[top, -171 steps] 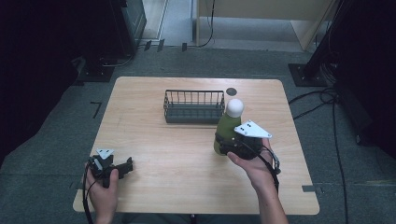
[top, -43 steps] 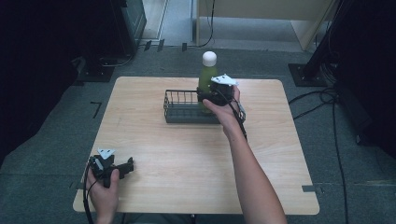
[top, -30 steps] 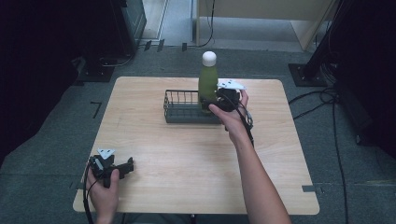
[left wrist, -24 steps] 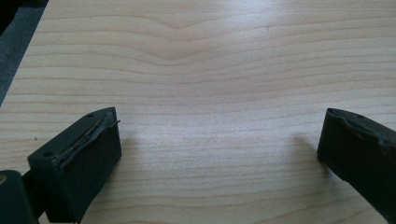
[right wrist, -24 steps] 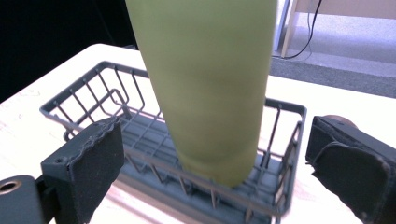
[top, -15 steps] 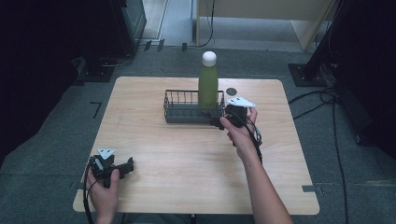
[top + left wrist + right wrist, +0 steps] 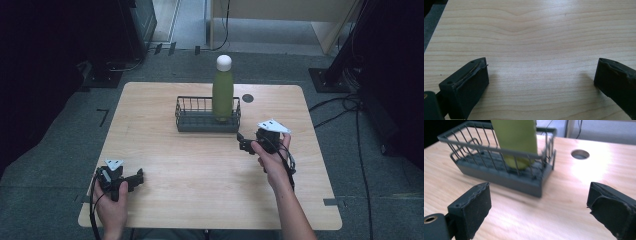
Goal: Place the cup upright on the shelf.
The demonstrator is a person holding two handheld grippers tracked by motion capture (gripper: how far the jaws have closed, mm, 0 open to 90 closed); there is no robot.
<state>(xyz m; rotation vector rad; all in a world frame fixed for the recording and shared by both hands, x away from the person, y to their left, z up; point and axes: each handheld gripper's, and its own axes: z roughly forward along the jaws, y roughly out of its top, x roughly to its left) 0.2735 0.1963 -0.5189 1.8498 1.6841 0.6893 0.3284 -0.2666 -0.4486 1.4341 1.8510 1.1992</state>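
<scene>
You had already stood the green bottle (image 7: pixel 223 95) upright in the right end of the dark wire basket (image 7: pixel 196 121), white cap up, so by my reading the placing step was finished and the step in hand was clearing your right gripper (image 7: pixel 246 145) away from it. That gripper sat on your side of the basket's right corner, near it but not touching. Its fingers (image 7: pixel 472 207) stood apart with nothing between them; they had just been closing a little, on nothing. From the right gripper view, the bottle's base (image 7: pixel 516 138) rested on the basket floor close to the end wall, with the round hole (image 7: pixel 580 154) in the worktop (image 7: pixel 200 175) just beyond.

Your left gripper (image 7: pixel 131 180) lay at the near-left corner of the worktop, well apart from the basket. In the left gripper view its fingers (image 7: pixel 469 85) were spread wide over bare wood, holding nothing.

For the next move, I judge that little was called for: drawing the right hand back toward you and low, without swinging into the basket's wire wall. The bottle is tall and narrow for so shallow a basket, so a knock on the rim could tip it. The left hand needed no part in that.
</scene>
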